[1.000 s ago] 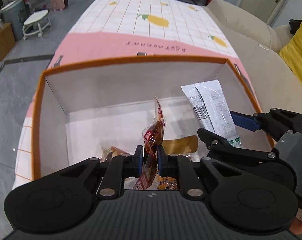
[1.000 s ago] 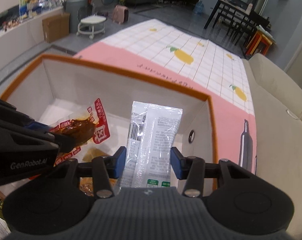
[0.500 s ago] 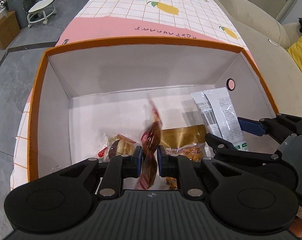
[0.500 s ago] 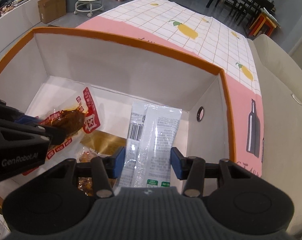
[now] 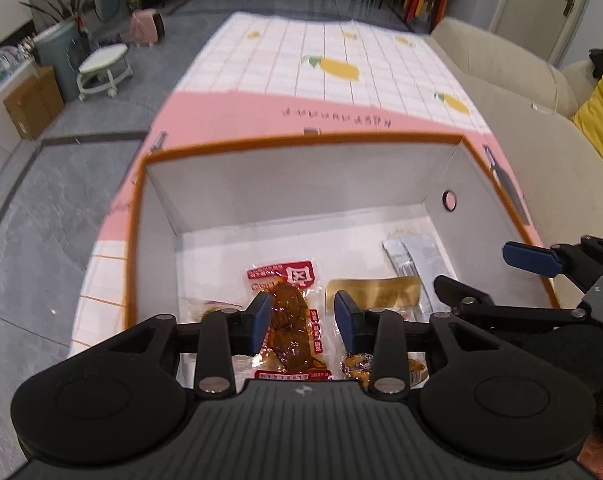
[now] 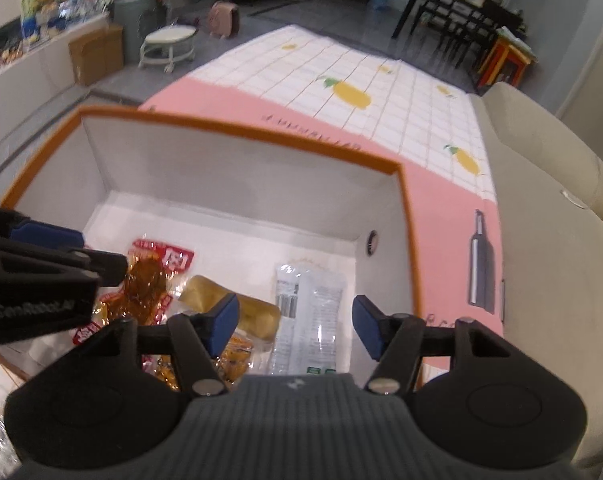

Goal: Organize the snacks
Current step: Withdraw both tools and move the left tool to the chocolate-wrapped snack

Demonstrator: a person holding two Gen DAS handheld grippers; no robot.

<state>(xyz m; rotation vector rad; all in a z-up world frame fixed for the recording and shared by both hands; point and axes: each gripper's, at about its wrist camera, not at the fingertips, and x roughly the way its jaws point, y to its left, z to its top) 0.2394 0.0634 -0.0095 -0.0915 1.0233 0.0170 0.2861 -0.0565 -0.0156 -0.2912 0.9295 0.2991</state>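
An orange-rimmed white box (image 5: 301, 148) (image 6: 237, 136) holds the snacks. A red packet with brown meat (image 5: 287, 312) (image 6: 145, 284) lies flat on the box floor, below my left gripper (image 5: 303, 316), whose jaws are opening and no longer touch it. A clear white packet (image 6: 309, 312) (image 5: 419, 258) lies at the right side of the floor, under my right gripper (image 6: 295, 324), whose jaws are opening clear of it. A gold packet (image 5: 373, 292) (image 6: 237, 308) lies between the two packets. The right gripper (image 5: 497, 280) shows at the right of the left wrist view.
The box stands on a pink and white checked cloth (image 5: 341, 64) with lemon prints. A beige sofa (image 5: 541, 152) runs along the right with a yellow cushion (image 5: 601, 116). More small wrapped snacks (image 5: 357, 364) lie at the near end of the box floor.
Both grippers let go of their packets: the red one dropped flat onto the box floor and the white one fell to the right side. Both grippers rose a little.
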